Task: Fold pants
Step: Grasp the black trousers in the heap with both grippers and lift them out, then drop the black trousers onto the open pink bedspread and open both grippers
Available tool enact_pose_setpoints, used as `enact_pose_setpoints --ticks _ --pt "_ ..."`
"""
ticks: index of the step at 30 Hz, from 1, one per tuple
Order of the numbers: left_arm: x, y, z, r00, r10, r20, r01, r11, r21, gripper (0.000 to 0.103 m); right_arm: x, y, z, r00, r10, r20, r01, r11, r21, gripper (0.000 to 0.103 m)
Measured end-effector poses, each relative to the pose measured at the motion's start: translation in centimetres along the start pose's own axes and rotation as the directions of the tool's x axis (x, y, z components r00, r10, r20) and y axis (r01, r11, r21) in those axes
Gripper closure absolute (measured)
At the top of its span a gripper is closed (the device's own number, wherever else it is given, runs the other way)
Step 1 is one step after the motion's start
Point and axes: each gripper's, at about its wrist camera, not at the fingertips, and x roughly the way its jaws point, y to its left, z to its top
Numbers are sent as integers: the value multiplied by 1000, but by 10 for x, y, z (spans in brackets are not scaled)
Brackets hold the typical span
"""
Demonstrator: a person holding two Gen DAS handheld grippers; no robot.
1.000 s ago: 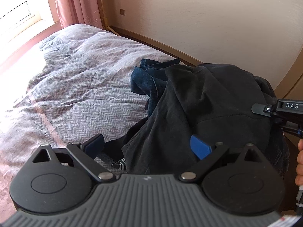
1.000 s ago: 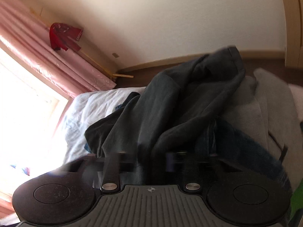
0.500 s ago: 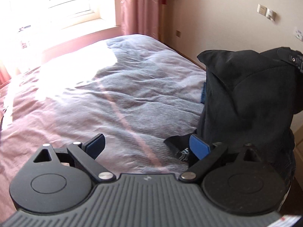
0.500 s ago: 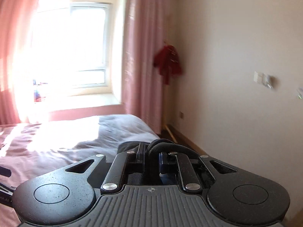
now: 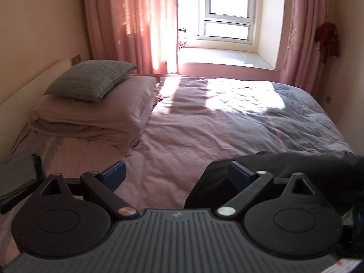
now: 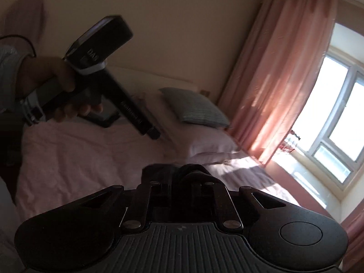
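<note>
The dark pants (image 5: 295,166) hang bunched at the lower right of the left wrist view, draped over the right finger of my left gripper (image 5: 177,173). That gripper is open, its blue pads wide apart, with only bed cover between them. In the right wrist view my right gripper (image 6: 182,170) has its fingers close together on a bunch of the pants (image 6: 157,170). Its jaws are opening slightly with the cloth still pinched between them. A person's hand (image 6: 45,75) holds the left tool's black handle at the upper left.
A pink and grey bed cover (image 5: 204,125) spreads ahead. A grey pillow (image 5: 91,79) lies on a pink pillow (image 5: 97,113) at the headboard. Folded grey cloth (image 5: 16,177) sits at the left edge. A bright window (image 5: 227,11) with pink curtains is behind.
Both views swung from the clothes pile by the wall toward the pillows and window. The right gripper closed on the dark pants and lifted them off the pile. The left stayed open.
</note>
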Motion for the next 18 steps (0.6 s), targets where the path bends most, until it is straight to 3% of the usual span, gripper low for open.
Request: enact_pose_setpoints --ticks 2,3,4,7,11,18 --pt "-6 28 -15 999 22 -28 -23 1000 -19 9 29 30 -7 981 95 -171 -97 995 -2 83" --pt "-7 37 -22 999 26 -46 -27 999 -26 9 45 42 -14 956 111 -271 -110 994 17 83" --pt "-8 46 -30 998 22 -63 -24 999 -32 9 62 50 -18 936 72 -344 -64 997 34 78" --pt "-9 65 -53 994 0 -112 -3 1000 -30 9 80 45 -33 909 9 -417 76 980 186 70" --pt "0 79 -85 978 -47 -204 49 999 9 9 84 33 -28 883 -56 -466 256 889 378 66" --pt "4 77 -118 947 -104 -304 141 985 102 9 50 65 -25 848 -23 -530 354 769 533 66"
